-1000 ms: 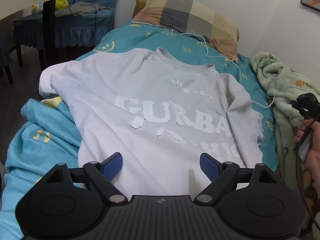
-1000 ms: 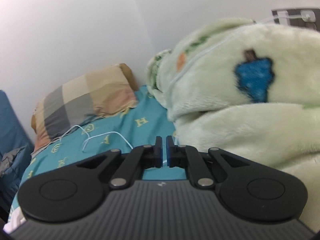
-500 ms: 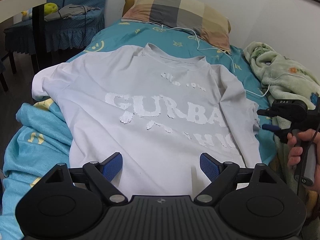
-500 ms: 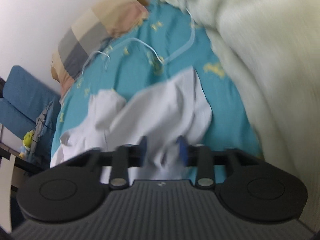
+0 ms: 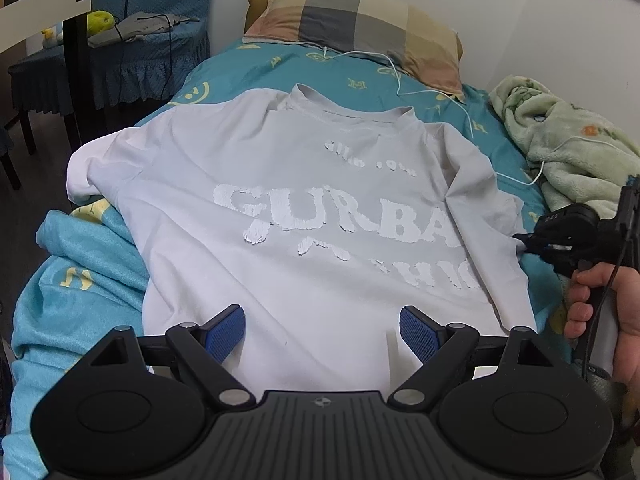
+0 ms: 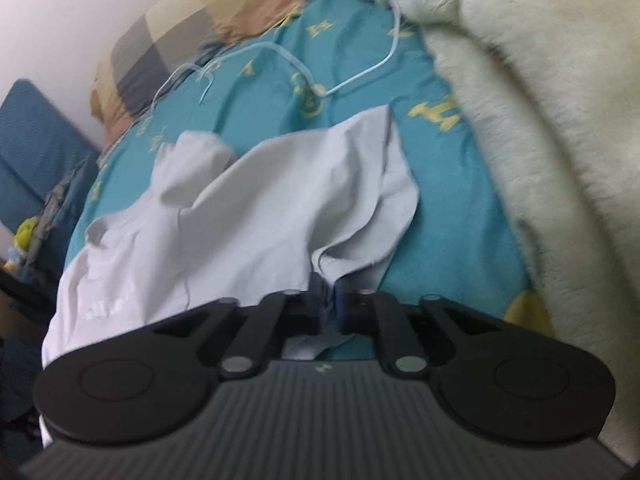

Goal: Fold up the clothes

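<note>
Pale grey T-shirt (image 5: 304, 216) lies spread flat, white lettering up.

The T-shirt (image 5: 304, 208) lies on the bed (image 5: 256, 64) before me, pillow (image 5: 352, 20) behind it, blanket (image 5: 568, 148) to its right.

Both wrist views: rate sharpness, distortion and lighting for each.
Left wrist view: sharp, evenly lit, the print on the white T-shirt readable; fisheye bends the bed's sides. Right wrist view: soft and smeared throughout, the checked pillow and the green fleece blanket blurred; only the right gripper, its fingers shut on the shirt's sleeve, looks fairly crisp.
</note>
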Tool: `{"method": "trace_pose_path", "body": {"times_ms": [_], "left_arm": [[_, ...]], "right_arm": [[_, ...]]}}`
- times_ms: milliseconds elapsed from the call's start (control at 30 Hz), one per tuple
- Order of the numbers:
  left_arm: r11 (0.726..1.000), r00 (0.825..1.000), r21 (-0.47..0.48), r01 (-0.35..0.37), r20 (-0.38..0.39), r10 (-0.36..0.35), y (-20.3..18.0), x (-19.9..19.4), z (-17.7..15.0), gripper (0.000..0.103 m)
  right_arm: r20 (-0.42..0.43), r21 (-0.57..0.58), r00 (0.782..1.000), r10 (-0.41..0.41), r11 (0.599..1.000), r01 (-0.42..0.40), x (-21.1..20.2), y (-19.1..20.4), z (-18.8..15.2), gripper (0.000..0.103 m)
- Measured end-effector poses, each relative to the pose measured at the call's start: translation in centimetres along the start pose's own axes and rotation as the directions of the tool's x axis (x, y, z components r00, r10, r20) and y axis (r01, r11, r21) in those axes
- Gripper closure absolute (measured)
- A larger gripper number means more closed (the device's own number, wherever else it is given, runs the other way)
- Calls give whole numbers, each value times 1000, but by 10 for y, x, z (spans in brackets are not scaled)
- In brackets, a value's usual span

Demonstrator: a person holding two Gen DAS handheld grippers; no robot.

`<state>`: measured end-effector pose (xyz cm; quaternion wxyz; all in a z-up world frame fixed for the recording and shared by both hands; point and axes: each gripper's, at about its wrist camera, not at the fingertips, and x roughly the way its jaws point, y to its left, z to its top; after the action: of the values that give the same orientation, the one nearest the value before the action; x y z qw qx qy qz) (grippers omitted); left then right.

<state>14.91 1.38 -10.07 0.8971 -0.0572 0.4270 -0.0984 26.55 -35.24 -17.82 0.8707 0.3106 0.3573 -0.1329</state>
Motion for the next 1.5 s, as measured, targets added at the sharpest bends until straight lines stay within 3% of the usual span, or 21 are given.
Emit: {"method": "trace_pose_path", "body": {"times_ms": [133,300,400,600,633,767,867,1000,1133,1200,1267,1400,1433,1467,1500], "left_arm": [[1000,1000,1,4,-4,-4,0,1,0,16],[1000,1000,6,4,-7,-4,-1,2,0,16],[1000,1000,8,1,-9,-1,-1,3,0,16],[1000,1000,4,5,-8,-5,0,2,0,16],[1000,1000,3,6,-8,-6,0,2,0,16],[1000,1000,-4,10,-7,-10,0,1,0,16],[1000,1000,-10,9,-9,-9,0,1,0,16],[1000,1000,-20,6,-10,-6,2,2,1,16],[999,1000,-45,10,-16,-11,6,4,3,16],[998,1000,-54,13,-15,-14,7,5,4,16],[998,1000,-60,16,-13,-16,8,6,6,16],[997,1000,-75,22,-9,-23,11,8,9,16],[996,1000,-81,24,-9,-25,12,9,10,16],[996,1000,-87,27,-9,-28,13,10,12,16],[995,1000,-91,29,-5,-30,14,9,13,16]], "right_arm": [[140,13,988,-65,998,63,-29,-3,18,97],[217,-14,960,-176,983,183,-44,-4,27,98],[185,25,971,-152,988,151,-40,-12,26,96],[230,34,968,-98,995,93,-69,-2,29,94],[229,42,969,-90,996,82,-74,-1,29,87],[229,110,972,-48,994,23,-93,2,21,30],[191,171,982,-5,985,-28,-95,2,11,23],[51,256,999,7,966,-20,-66,-4,-4,23],[3,366,1000,1,931,-3,-24,-24,-17,23],[56,447,998,30,893,-52,-10,-38,-21,22],[150,451,987,58,884,-121,1,-40,-15,21],[231,345,965,123,917,-200,26,-30,-1,22],[234,315,965,117,930,-189,31,-26,3,32],[226,284,970,89,947,-153,36,-22,6,61],[215,251,975,53,962,-108,41,-18,10,81]]}}
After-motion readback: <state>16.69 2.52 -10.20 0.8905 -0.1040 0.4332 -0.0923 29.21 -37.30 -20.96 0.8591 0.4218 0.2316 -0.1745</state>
